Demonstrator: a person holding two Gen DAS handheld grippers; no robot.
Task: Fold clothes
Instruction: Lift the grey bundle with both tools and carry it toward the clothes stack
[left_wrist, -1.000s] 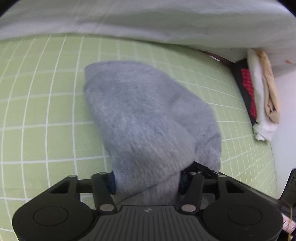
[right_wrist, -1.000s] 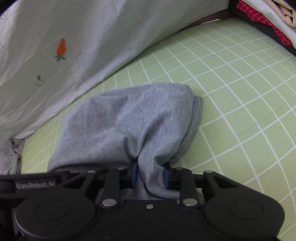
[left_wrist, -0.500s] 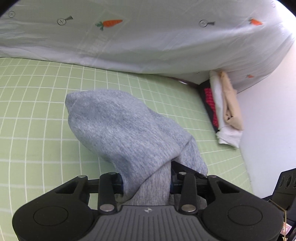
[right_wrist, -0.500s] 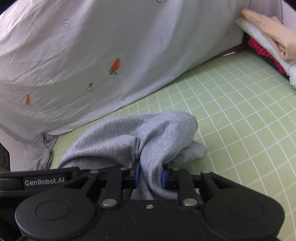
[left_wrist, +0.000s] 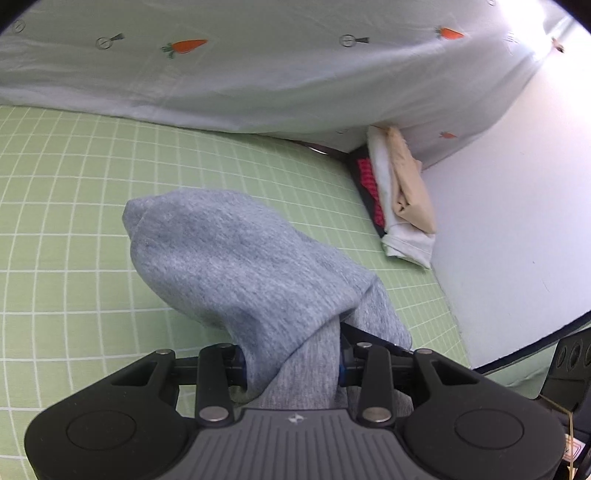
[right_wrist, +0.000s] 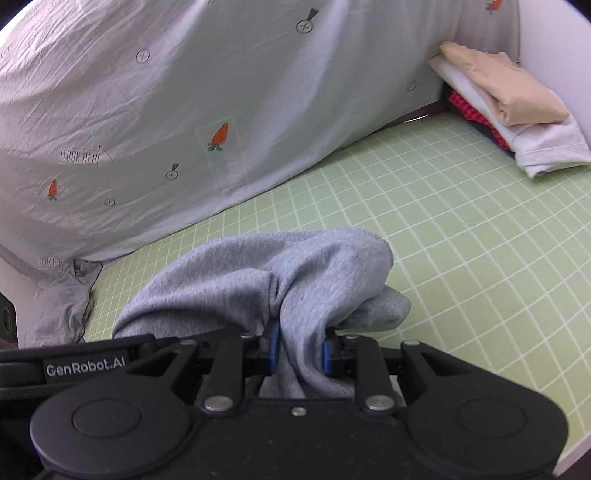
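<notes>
Grey knit garment (left_wrist: 236, 266) hangs bunched, clamped in both left tool (left_wrist: 291, 365) & right tool (right_wrist: 298, 350), above green gridded mat (right_wrist: 461, 258). Step: mid-fold lift. Next prob needs laying it flat w/ edges aligned.

Garment (left_wrist: 236, 266) on mat (left_wrist: 66, 206), clothes pile (left_wrist: 402, 199) far right corner

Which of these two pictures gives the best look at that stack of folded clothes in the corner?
The right wrist view. There the stack of folded clothes lies broad and unobstructed: a beige piece on top, white beneath, red check at the bottom. The left wrist view shows the same stack smaller and squeezed edge-on against the wall, so the layers are harder to tell apart.
</notes>
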